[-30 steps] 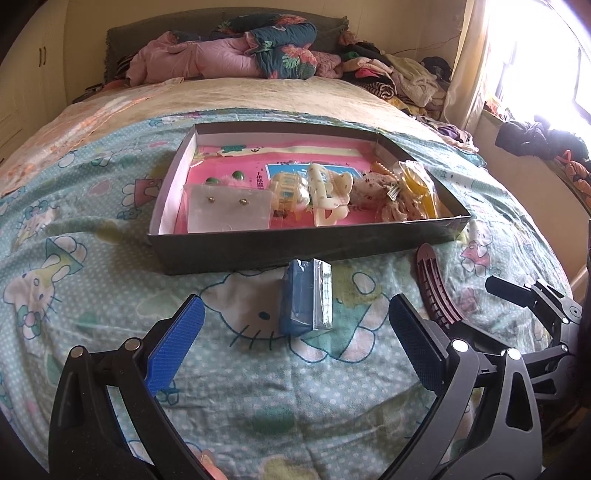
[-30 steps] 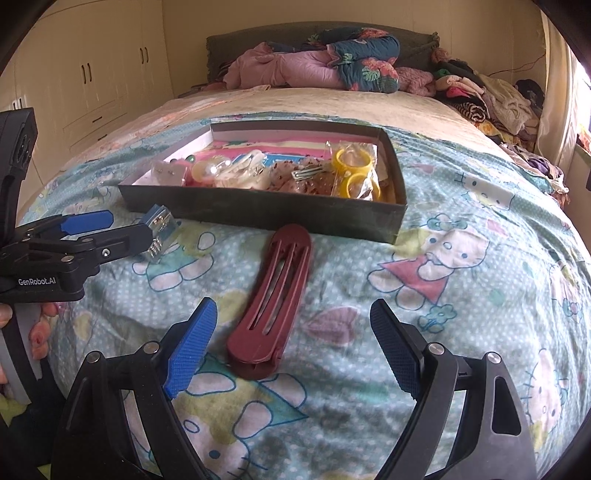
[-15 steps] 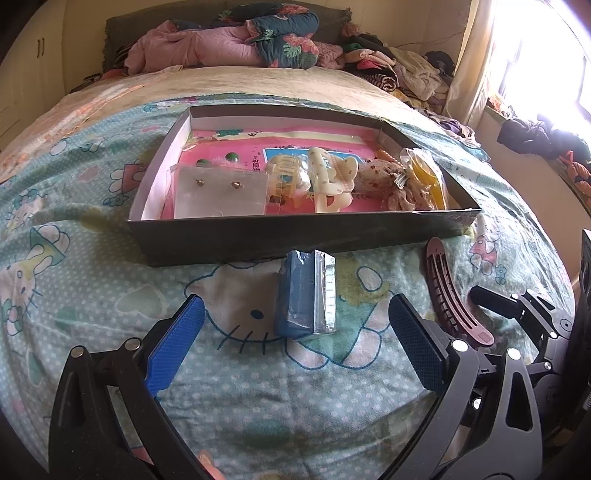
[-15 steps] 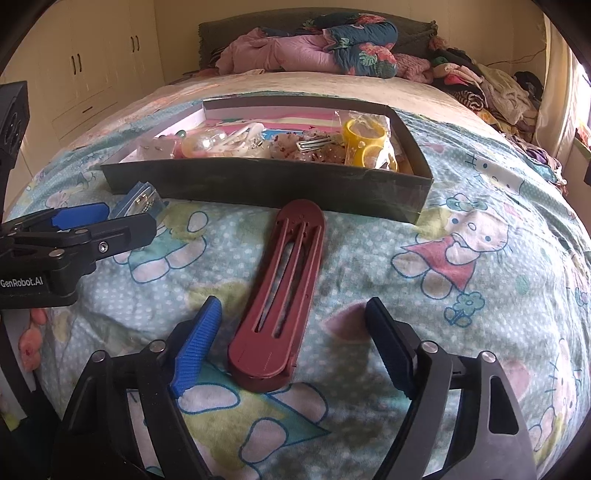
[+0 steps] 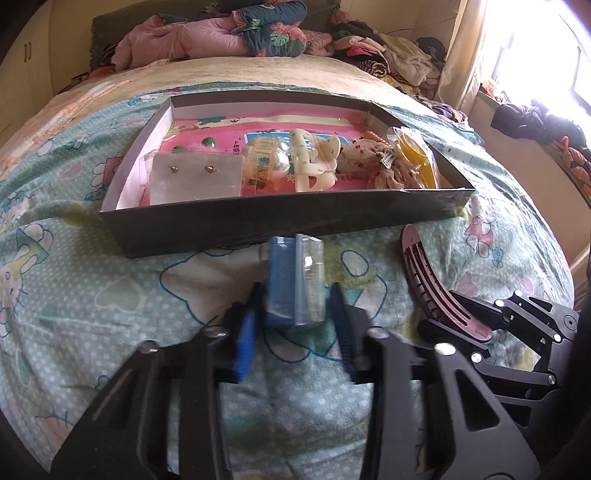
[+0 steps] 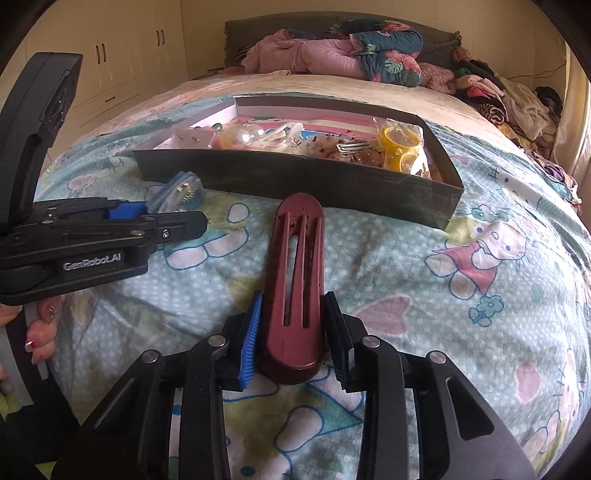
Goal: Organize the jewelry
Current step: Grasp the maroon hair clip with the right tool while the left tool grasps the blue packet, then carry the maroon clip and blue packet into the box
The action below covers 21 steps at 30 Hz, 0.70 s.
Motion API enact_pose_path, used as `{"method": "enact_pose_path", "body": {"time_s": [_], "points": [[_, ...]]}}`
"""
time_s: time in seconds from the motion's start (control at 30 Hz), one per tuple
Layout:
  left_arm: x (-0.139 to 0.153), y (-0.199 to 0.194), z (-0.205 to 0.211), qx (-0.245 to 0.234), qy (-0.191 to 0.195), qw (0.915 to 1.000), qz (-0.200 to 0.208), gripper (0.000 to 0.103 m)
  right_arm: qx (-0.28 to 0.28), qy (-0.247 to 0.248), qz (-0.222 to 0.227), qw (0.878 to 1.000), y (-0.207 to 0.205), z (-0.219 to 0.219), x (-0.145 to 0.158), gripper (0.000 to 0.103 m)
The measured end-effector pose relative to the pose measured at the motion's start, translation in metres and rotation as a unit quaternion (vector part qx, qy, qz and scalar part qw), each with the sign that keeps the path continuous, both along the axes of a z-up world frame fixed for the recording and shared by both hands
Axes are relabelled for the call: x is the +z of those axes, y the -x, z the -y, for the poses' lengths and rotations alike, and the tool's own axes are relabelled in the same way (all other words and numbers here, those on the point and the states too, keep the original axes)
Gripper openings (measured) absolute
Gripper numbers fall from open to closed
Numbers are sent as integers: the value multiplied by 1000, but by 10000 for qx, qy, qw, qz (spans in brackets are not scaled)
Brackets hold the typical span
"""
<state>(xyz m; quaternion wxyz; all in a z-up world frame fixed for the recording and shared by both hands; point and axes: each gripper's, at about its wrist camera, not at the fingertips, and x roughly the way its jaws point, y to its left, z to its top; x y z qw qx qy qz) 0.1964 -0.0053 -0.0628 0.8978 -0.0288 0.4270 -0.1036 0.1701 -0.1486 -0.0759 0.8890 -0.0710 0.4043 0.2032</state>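
A small clear packet with a blue insert (image 5: 295, 280) lies on the bedspread in front of a dark shallow box (image 5: 280, 221). My left gripper (image 5: 295, 325) has closed around the packet's near end, pads at both sides. A long maroon hair clip (image 6: 297, 280) lies on the bedspread to the right. My right gripper (image 6: 293, 332) is shut on the clip's near end. The box holds an earring card (image 5: 195, 177), a cream claw clip (image 5: 314, 162), yellow rings (image 6: 399, 144) and other bagged pieces. The clip also shows in the left wrist view (image 5: 436, 288).
The Hello Kitty bedspread (image 6: 480, 258) covers the bed. Heaped clothes and bedding (image 5: 221, 33) lie at the headboard. A bright window and ledge with clothes (image 5: 535, 122) are on the right. Cupboards (image 6: 122, 62) stand on the left.
Both grippers moved forward and closed: the left onto the blue packet, the right onto the maroon hair clip. Both objects still rest on the bedspread.
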Motion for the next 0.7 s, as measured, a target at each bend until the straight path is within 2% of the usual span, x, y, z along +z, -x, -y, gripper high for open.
{"method": "enact_pose_path", "body": {"time_s": [0.23, 0.7], "points": [[7, 8, 0, -33, 9, 9999, 99, 18, 130, -123, 19, 9998, 11, 3, 7, 31], [42, 20, -13, 122, 187, 9987, 466, 18, 210, -226, 247, 9992, 22, 15, 35, 31]]}}
